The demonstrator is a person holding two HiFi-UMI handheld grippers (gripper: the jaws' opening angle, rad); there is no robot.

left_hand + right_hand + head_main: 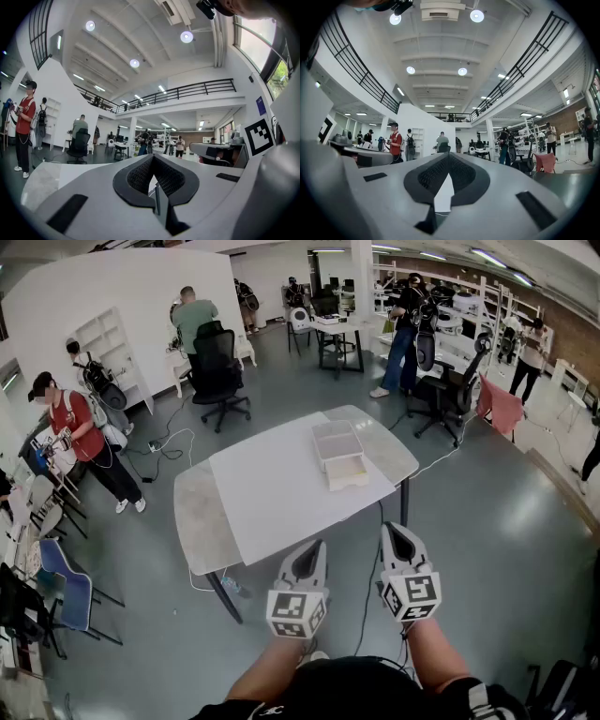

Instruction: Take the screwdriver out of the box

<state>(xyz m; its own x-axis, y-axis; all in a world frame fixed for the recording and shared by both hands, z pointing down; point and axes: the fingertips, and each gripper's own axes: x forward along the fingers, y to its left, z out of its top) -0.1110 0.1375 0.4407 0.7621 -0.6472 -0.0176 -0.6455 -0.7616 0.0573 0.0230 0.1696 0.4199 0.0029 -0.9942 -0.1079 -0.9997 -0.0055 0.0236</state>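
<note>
A clear plastic box (336, 443) stands on the far right part of the table (272, 498), with a white drawer or tray (348, 473) lying against its near side. No screwdriver can be made out. Both grippers are held low in front of the person, short of the table's near edge. My left gripper (315, 549) and right gripper (395, 531) are shut with nothing in them. The left gripper view shows the pads (140, 174) meeting at the tip, and the right gripper view shows its pads (461, 174) doing the same. Both look out across the room.
The table's white top lies over a marbled slab (199, 521) and stands on dark legs. A cable (370, 587) hangs from it down to the floor. A black office chair (217, 371) and several people stand beyond, and a blue chair (66, 587) is at the left.
</note>
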